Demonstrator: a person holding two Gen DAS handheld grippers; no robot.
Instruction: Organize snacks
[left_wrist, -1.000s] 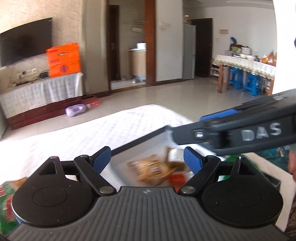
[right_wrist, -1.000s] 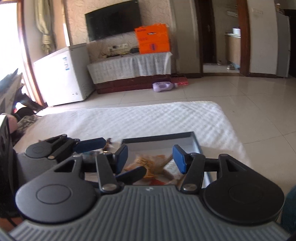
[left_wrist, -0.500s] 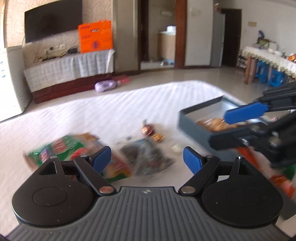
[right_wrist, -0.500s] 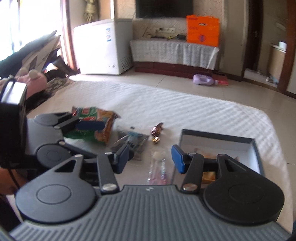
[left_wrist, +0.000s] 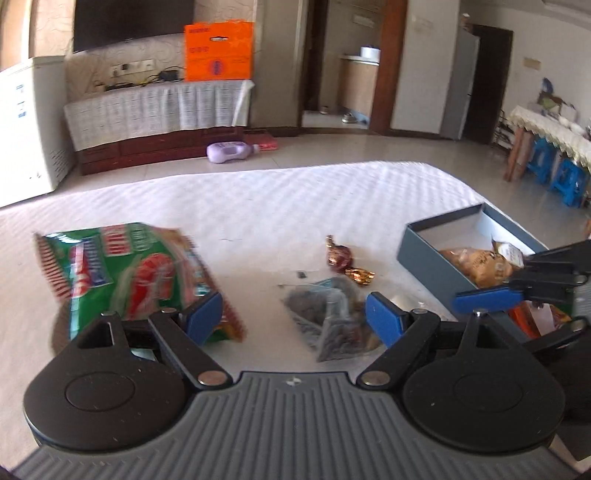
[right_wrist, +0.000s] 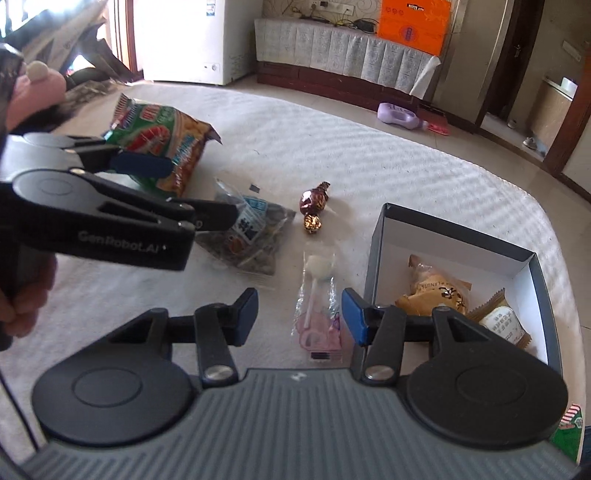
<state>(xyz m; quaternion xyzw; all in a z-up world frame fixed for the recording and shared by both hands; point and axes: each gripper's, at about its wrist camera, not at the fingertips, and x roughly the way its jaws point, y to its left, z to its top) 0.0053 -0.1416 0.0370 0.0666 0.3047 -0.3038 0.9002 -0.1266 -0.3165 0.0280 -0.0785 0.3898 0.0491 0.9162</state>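
Both of our grippers have swung away from over the box since a second ago, and now the loose snacks on the white quilted table (left_wrist: 295, 199) fill our view. We hold the left gripper (left_wrist: 293, 314) with its jaws spread wide and nothing between them; it hovers above the clear bag of dark snacks (left_wrist: 332, 317), with its left fingertip over the edge of the green chip bag (left_wrist: 125, 273). We hold the right gripper (right_wrist: 299, 315) with its jaws at a middling gap, closing, and the wrapped lollipop (right_wrist: 317, 295) lies on the table between its fingertips, not touched by the pads.

Going down in size: the dark blue box (right_wrist: 458, 236) sits at the right side of the table, open, with a tan peanut packet (right_wrist: 436, 291) and a small brown-edged packet (right_wrist: 504, 325) inside it. The green chip bag lies well to the left. The clear bag lies between chip bag and box. The brown foil candy (right_wrist: 314, 206) sits just beyond the lollipop.
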